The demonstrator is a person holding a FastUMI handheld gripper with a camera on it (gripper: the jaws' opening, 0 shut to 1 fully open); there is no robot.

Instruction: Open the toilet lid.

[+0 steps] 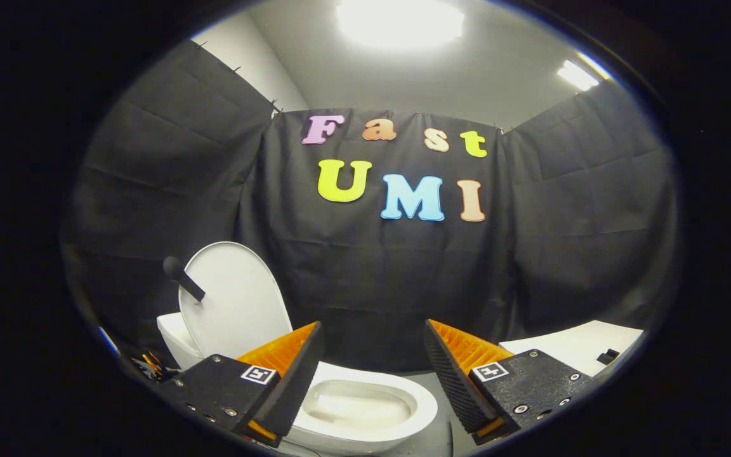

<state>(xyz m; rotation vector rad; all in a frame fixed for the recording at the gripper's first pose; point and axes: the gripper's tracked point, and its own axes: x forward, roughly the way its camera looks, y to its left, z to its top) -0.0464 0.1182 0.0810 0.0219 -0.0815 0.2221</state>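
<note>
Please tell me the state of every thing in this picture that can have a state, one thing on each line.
White oval toilet lid: raised, standing upright behind the bowl.
Black knobbed handle on the lid: sticks out from the lid, nothing touches it.
White ceramic toilet bowl: uncovered, its inside in view.
Black and orange two-finger gripper: open, holding nothing, the bowl just ahead of the fingers.
Ceiling lights: on.

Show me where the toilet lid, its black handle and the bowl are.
toilet lid (242,298), gripper view, middle of its raised white face.
handle (183,278), gripper view, mid-shaft.
bowl (426,406), gripper view, rim beyond the open gripper (372,371).
</note>
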